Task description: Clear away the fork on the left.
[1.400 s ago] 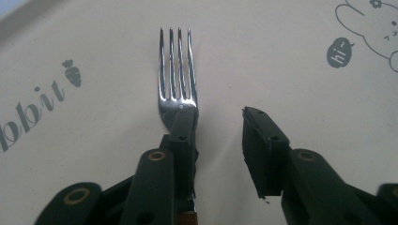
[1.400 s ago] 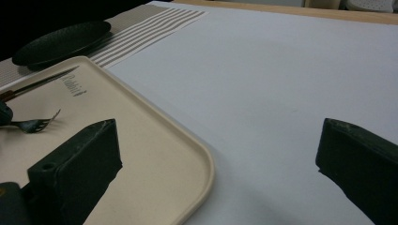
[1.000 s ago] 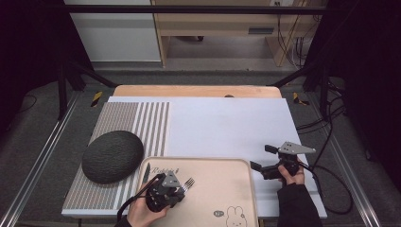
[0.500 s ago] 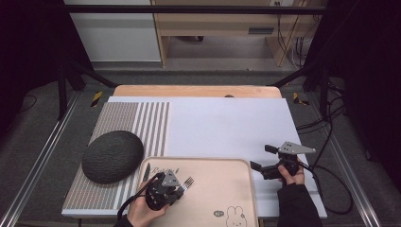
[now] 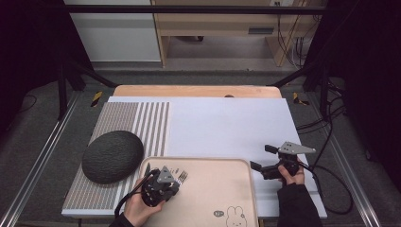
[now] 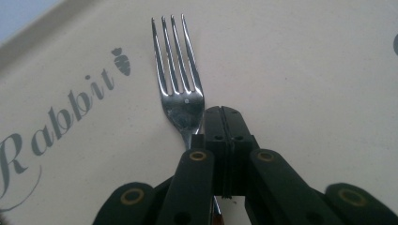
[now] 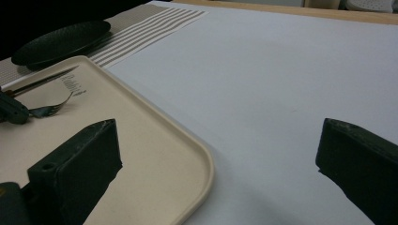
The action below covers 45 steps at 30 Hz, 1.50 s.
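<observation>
fork (image 6: 180,98) on the beige tray (image 5: 222,189), lower left of the high view | left gripper (image 6: 224,123) clenched on its neck | right gripper (image 5: 265,161) released, idle | we lift level, keeping the grip firm against slipping

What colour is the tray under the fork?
Beige tray, grey rabbit print; clearest in the high view.

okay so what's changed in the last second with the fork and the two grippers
Hardly anything. The left gripper was already closed on the fork's neck over the beige tray and has barely moved. The right gripper hangs open over the white mat exactly as before; the dark plate and knife stayed put.
</observation>
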### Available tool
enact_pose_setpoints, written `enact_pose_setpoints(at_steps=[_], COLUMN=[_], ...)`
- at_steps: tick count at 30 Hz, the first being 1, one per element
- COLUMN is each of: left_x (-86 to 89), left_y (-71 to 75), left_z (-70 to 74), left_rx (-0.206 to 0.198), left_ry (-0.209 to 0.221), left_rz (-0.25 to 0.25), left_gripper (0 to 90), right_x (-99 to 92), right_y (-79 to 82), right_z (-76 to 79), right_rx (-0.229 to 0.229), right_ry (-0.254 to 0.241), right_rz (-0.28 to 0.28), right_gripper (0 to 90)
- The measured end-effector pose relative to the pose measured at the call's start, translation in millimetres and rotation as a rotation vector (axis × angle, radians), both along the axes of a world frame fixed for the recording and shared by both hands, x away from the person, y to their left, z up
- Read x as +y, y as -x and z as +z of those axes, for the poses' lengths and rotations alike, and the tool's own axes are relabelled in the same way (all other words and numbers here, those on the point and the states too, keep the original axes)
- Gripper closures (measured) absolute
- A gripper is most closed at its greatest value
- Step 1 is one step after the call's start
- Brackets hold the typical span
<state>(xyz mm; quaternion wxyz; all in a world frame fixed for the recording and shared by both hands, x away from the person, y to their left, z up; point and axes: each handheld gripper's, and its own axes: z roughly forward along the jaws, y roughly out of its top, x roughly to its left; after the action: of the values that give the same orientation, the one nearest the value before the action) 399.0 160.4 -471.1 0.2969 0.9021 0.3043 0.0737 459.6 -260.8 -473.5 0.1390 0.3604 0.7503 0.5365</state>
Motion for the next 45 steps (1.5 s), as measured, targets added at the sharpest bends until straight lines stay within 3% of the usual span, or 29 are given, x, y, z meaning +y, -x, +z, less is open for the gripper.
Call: enact_pose_setpoints(at_steps=[16,34,45], left_x=[12.2,29.6,39.8], left_y=[-6.1,-8.5,-10.2], left_z=[-0.7,1.8,3.6], left_rx=[-0.014,-0.022,-0.03], left_ry=[0.004,-0.032,-0.029], left_rz=[0.032,0.093,0.117], left_gripper=[89.6,89.6,89.6], right_x=[0.0,0.0,-0.1], right_y=[0.1,0.1,0.1], right_z=[0.0,-0.1,0.0], right_rx=[0.0,0.0,0.001], right_ry=[0.0,0.001,0.001], right_rz=[0.0,-0.001,-0.001], right_gripper=[0.5,0.5,0.5])
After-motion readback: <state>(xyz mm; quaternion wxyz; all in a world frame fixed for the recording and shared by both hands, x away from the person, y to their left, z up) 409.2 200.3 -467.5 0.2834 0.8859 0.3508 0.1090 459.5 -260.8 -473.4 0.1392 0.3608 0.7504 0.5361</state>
